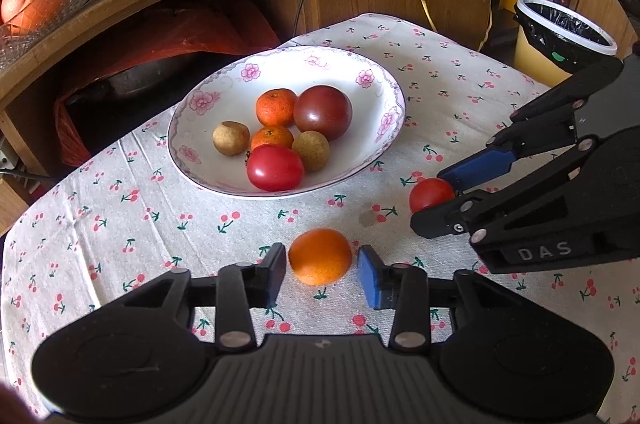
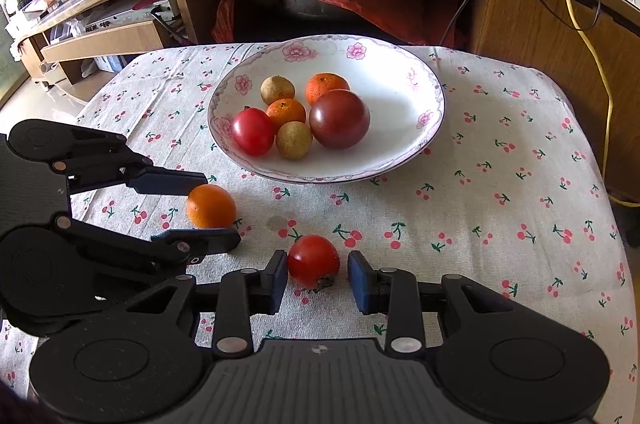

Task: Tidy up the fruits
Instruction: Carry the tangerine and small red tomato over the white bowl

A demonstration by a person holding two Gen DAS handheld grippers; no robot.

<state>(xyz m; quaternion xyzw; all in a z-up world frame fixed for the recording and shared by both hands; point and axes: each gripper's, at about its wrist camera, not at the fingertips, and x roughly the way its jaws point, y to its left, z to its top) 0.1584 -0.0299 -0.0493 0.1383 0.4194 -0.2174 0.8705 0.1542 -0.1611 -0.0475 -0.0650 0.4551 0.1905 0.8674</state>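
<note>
Judging by the layout, most is done: 6 fruits sit in the flowered bowl (image 2: 434, 104); 2 remain on the cloth, the orange (image 1: 320, 256) between the wide-open left gripper (image 1: 322, 274), the red tomato (image 2: 313, 260) between the wide-open right gripper (image 2: 318, 278).

Both wrist views low, close over counter (image 1: 120, 224), facing forward toward shelf. Left view angled from left, right from right. Shared: bowl (image 1: 384, 128) (image 2: 420, 144), cherry-print cloth, each other's gripper.
</note>
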